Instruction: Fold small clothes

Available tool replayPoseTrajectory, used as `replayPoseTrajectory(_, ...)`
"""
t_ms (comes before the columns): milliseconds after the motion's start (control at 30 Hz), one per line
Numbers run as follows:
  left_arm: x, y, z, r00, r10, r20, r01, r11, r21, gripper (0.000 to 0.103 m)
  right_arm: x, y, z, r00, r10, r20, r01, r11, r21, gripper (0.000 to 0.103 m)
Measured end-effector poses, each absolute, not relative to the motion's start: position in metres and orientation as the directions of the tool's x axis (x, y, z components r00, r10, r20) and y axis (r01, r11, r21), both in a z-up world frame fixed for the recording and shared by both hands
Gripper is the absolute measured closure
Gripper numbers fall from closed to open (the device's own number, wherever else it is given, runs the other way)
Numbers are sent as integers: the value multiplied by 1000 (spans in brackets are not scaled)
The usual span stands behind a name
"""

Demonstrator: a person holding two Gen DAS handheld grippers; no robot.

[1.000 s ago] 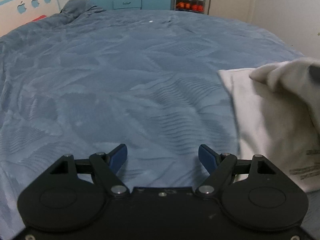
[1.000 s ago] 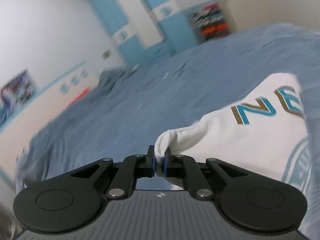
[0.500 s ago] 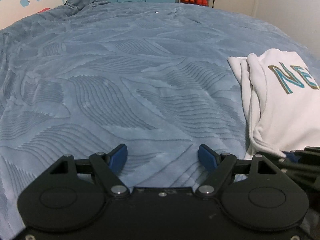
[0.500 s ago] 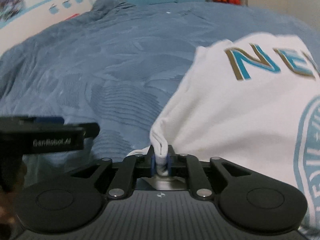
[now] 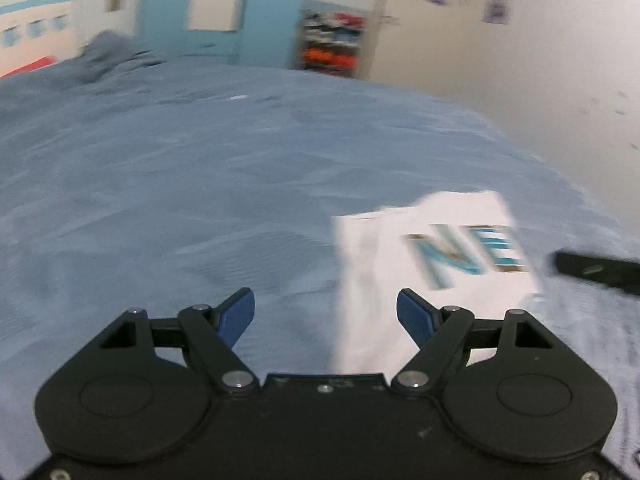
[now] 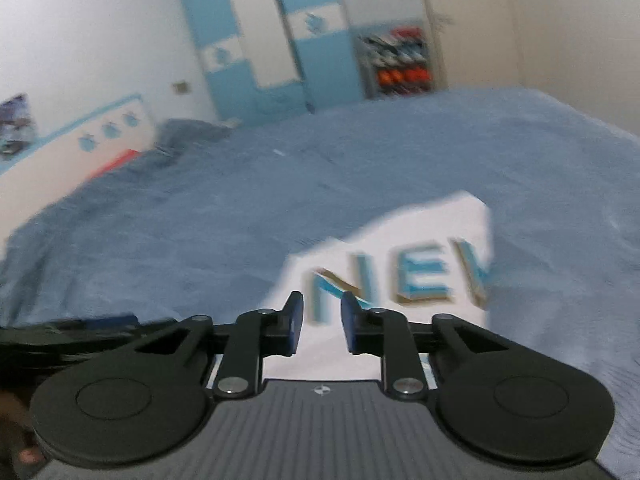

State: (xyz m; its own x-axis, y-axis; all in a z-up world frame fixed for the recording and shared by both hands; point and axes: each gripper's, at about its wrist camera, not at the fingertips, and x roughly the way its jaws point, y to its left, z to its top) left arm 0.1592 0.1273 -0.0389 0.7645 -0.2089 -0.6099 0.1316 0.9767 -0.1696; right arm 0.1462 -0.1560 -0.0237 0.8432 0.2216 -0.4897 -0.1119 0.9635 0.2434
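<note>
Both of my views are evenly and softly lit; no hard shadows fall on the blue bedspread [image 5: 168,184] ahead of my tongs. Motion blur smears nearly everything beyond my fingers: the wardrobe [image 6: 260,52] and shoe rack [image 5: 332,46] far ahead are streaked, and the lettering on the white shirt [image 6: 400,264] is ghosted. My own left gripper [image 5: 325,316] and right gripper [image 6: 322,320] stay sharp. Fisheye bending curves the walls, and the corners darken.

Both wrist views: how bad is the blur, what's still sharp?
Left wrist: motion blur smears the white shirt lettering and the blue bedspread; the left tongs stay crisp. Right wrist: same, shirt edges streaked, right tongs sharp; fisheye bends the walls.
</note>
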Motion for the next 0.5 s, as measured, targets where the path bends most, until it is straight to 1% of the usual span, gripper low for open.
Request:
replayPoseTrajectory(67, 164, 104, -49, 743, -297, -600, 224, 955, -196, 23, 153, -164, -42, 812, 217, -543, -112, 969, 219, 77)
replayPoseTrajectory(133, 164, 86, -68, 708, -349, -614, 280, 937, -209, 23, 153, -167, -59, 774, 225, -592, -174, 974, 144, 77)
replayPoseTrajectory(167, 164, 78, -81, 680, -348, -645, 299, 935, -189, 23, 151, -168, -68, 753, 244, -611, -207, 969, 131, 78)
replayPoseTrajectory(200, 165, 70, -99, 636, -312, -706, 296, 943, -150, 23, 149, -170, -82, 722, 256, -643, -232, 965, 124, 78)
replayPoseTrajectory(233, 163, 65, -118, 603, -271, -751, 294, 950, -107, 21, 145, -170, -96, 709, 257, -656, -244, 963, 112, 81)
replayPoseTrajectory(267, 153, 62, -132, 627, -259, -735, 316, 947, -65, 21, 141, -171, -109, 716, 255, -650, -256, 962, 95, 81)
replayPoseTrajectory(300, 139, 59, -139, 677, -252, -691, 333, 943, -18, 21, 133, -169, -119, 740, 253, -623, -279, 959, 58, 82)
replayPoseTrajectory(367, 129, 53, -139, 709, -225, -668, 331, 943, 33, 22, 122, -157, -127, 787, 229, -573, -311, 949, -48, 81)
replayPoseTrajectory(433, 132, 52, -126, 715, -223, -663, 307, 952, 11, 24, 118, -154, -120, 810, 239, -536, -324, 944, -68, 80)
replayPoseTrajectory(500, 138, 58, -107, 736, -267, -623, 296, 953, -59, 23, 124, -166, -107, 824, 274, -496, -308, 951, 13, 80)
